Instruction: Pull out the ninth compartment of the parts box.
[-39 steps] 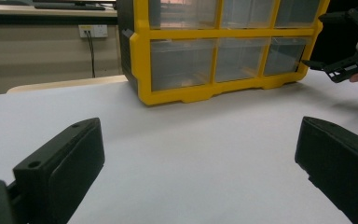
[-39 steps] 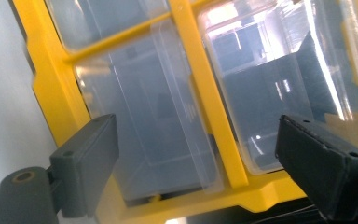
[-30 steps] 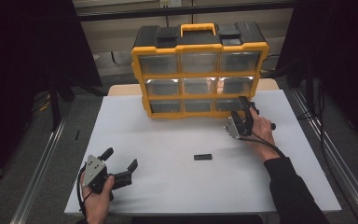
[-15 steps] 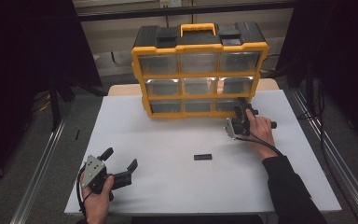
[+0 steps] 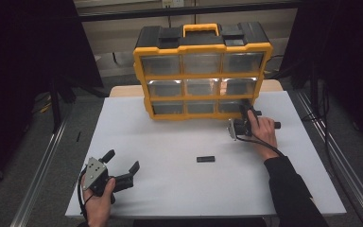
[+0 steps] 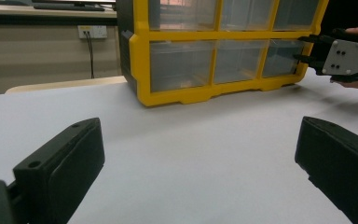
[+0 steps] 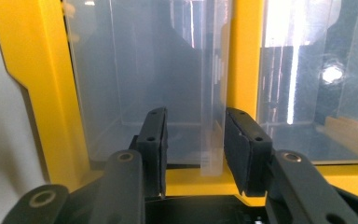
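My right gripper (image 7: 193, 154) (jaws apart) straddles the drawer (image 7: 158, 79) tab at the organizer's (image 5: 202, 71) five o'clock; next, pinch and pull. Left gripper (image 5: 123, 174) idles, jaws apart.

Yellow-and-black glossy plastic drawer organiser (image 5: 202, 71) with clear, reflective plastic drawers (image 7: 149, 70); smooth matt white tabletop (image 5: 170, 156); matt black gripper pads (image 7: 242, 149).

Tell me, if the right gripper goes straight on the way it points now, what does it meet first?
Most likely the clear bottom-right drawer of the yellow organizer: the right gripper is right at its front, jaws apart around a clear tab. Exact depth is unclear.
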The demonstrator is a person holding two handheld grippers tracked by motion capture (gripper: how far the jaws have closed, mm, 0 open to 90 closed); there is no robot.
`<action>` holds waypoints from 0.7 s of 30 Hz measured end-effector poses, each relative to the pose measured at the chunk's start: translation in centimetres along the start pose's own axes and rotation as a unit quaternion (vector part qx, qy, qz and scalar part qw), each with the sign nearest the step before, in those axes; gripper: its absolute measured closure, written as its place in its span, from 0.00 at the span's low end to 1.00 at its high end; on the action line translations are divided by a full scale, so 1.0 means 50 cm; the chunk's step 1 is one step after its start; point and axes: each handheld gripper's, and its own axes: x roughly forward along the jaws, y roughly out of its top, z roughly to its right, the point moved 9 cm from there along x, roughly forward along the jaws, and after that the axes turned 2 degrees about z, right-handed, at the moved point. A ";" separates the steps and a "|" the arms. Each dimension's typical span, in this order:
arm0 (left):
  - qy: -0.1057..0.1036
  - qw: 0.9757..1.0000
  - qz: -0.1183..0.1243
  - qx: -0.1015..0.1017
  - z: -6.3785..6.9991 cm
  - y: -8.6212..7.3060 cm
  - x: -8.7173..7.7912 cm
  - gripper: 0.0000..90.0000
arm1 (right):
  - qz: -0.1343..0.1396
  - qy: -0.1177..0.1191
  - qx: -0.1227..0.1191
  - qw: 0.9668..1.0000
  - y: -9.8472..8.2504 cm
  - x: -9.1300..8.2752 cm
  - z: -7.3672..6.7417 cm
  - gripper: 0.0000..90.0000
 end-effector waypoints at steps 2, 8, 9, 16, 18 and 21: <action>0.002 1.000 0.000 0.001 -0.001 0.000 0.000 0.02 | -0.001 -0.001 -0.001 1.000 -0.001 -0.001 0.003 0.75; 0.002 1.000 -0.001 -0.001 0.000 -0.001 0.001 0.02 | 0.000 -0.005 -0.001 1.000 -0.002 -0.001 0.011 0.86; 0.002 1.000 -0.001 0.000 0.000 -0.001 0.001 0.02 | 0.003 -0.007 -0.004 1.000 -0.001 0.000 0.014 0.87; 0.007 1.000 -0.007 -0.002 -0.004 -0.005 0.002 0.02 | 0.007 -0.008 -0.005 1.000 -0.002 0.000 0.015 0.88; 0.008 1.000 -0.007 0.001 -0.005 -0.005 0.001 0.02 | 0.007 -0.008 -0.004 1.000 -0.002 0.000 0.015 0.89; 0.008 1.000 -0.006 0.002 -0.004 -0.004 0.001 0.02 | 0.007 -0.009 -0.004 1.000 -0.002 0.000 0.015 0.89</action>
